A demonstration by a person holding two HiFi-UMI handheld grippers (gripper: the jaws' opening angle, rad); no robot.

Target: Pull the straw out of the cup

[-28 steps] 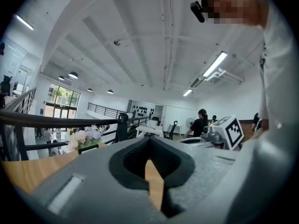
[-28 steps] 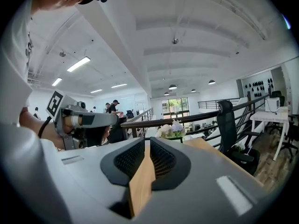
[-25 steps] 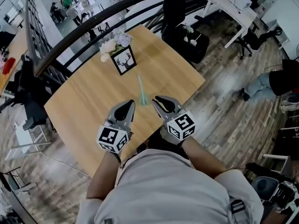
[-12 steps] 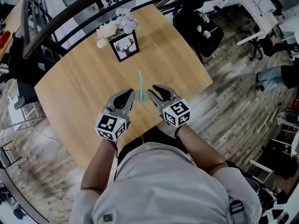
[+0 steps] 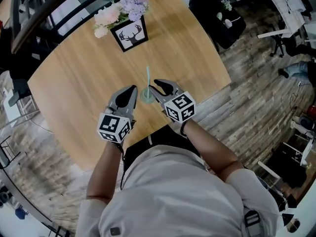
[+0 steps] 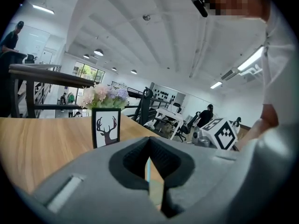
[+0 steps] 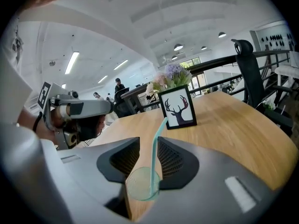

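Note:
A small clear greenish cup (image 5: 146, 96) stands on the wooden table (image 5: 79, 83) with a teal straw (image 5: 147, 77) upright in it. My right gripper (image 5: 154, 87) is just right of the cup, its jaws opening. In the right gripper view the cup (image 7: 140, 183) sits low between the jaws and the straw (image 7: 161, 125) rises through the gap at the tips of the right gripper (image 7: 148, 141), with no pad pressing on either. My left gripper (image 5: 132, 91) hovers just left of the cup, tips together and empty. The left gripper (image 6: 149, 139) shows the straw (image 6: 147, 169) through its recess.
A framed deer picture (image 5: 131, 35) with pale flowers (image 5: 121, 9) behind it stands at the table's far side. A black railing (image 5: 44, 14) runs beyond the table. The table's near edge (image 5: 148, 130) lies close to the person's body. Desks and office chairs (image 7: 247, 64) stand farther off.
Both grippers have sunk toward the table and closed in on the cup from either side. The right jaws have spread apart around the cup and straw.

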